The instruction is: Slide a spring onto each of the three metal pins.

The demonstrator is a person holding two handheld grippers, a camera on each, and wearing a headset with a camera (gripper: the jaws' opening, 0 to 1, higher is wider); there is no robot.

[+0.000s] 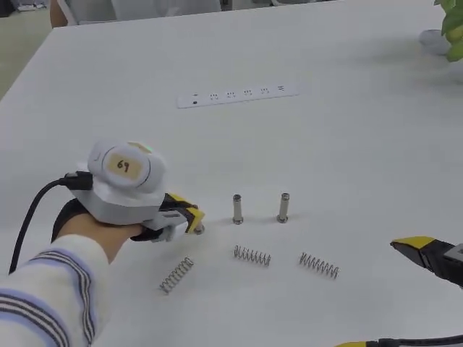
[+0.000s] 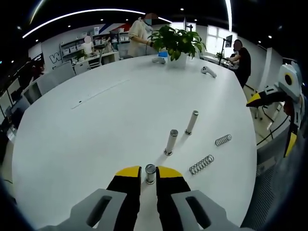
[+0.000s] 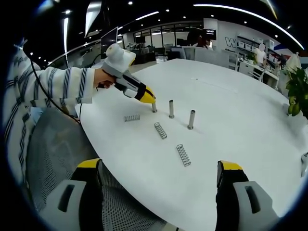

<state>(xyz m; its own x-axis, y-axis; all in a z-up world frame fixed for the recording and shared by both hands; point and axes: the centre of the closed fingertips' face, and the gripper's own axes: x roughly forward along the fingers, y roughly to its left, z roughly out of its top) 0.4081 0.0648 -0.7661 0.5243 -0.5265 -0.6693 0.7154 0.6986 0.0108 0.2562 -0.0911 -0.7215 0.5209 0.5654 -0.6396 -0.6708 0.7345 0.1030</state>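
- We see a white office table (image 1: 347,144), with a power strip (image 1: 237,95) far back.
- Our left gripper (image 2: 149,172) closes its jaws narrowly on the leftmost pin (image 2: 150,169); our right gripper (image 3: 159,165) gapes wide.
- Three springs (image 1: 252,255) lie beside the pins (image 1: 283,207).

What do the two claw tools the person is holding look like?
The left gripper has a rounded white and grey body with a tan sticker marked 69 on top, and a black cable plugged into its back. Its claw is black with yellow tips. The right gripper has the same yellow tips on grey slotted blocks. The person wears a white sleeve with blue-grey stripes.
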